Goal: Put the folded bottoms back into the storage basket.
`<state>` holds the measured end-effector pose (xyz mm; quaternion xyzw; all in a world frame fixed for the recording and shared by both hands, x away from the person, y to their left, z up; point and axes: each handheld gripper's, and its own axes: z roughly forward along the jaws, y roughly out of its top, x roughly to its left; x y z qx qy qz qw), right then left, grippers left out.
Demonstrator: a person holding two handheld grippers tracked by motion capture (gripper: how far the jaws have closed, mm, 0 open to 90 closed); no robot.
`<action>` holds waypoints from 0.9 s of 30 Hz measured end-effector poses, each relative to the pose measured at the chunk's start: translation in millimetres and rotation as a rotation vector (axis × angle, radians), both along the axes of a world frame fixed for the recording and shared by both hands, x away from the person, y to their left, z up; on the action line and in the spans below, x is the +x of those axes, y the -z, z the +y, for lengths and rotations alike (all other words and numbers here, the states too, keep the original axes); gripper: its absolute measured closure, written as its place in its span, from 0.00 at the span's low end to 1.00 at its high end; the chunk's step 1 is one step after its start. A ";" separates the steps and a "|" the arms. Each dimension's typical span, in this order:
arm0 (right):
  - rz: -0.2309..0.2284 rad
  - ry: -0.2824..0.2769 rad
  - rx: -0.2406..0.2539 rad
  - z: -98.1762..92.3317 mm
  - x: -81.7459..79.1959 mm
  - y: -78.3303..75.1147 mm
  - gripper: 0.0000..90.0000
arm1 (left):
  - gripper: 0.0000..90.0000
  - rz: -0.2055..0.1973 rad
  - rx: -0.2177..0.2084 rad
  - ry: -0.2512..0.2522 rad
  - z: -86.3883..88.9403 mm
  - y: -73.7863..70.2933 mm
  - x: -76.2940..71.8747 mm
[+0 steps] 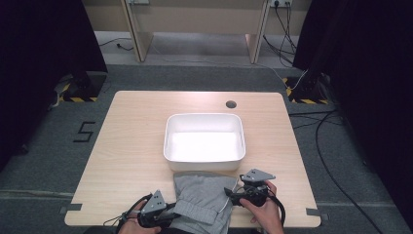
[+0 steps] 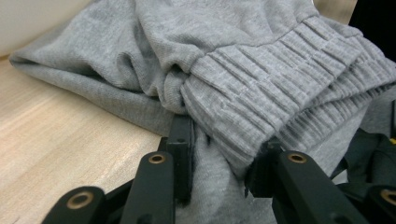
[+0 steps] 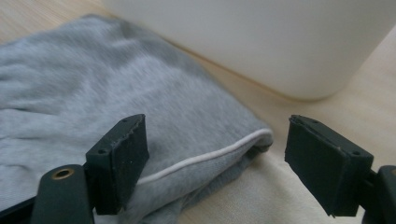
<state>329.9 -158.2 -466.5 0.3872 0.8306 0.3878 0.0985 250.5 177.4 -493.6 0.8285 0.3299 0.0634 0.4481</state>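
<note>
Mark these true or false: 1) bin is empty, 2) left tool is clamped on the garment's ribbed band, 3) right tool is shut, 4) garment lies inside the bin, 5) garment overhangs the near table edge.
1) The bin is empty. True.
2) The left tool is clamped on the ribbed band of the garment. True: the band sits pinched between its jaws.
3) The right tool is shut. False: its jaws stand wide apart, around the garment's corner with the white cord.
4) The garment lies inside the bin. False: it lies on the table, in front of the bin.
5) The garment overhangs the near table edge. True, as the high view shows.
</note>
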 end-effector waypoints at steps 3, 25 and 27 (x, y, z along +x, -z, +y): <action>0.098 0.022 0.080 -4.8 4.8 15.0 0.28 | 0.74 -0.005 0.003 -0.004 -0.9 0.4 -0.6; -0.029 -0.009 0.209 5.1 -6.9 -3.6 0.73 | 0.81 -0.067 -0.041 0.040 -2.2 -23.9 -12.2; -0.049 -0.011 0.211 7.3 -11.3 -13.5 0.76 | 0.81 -0.083 -0.061 0.049 -2.1 -31.6 -14.8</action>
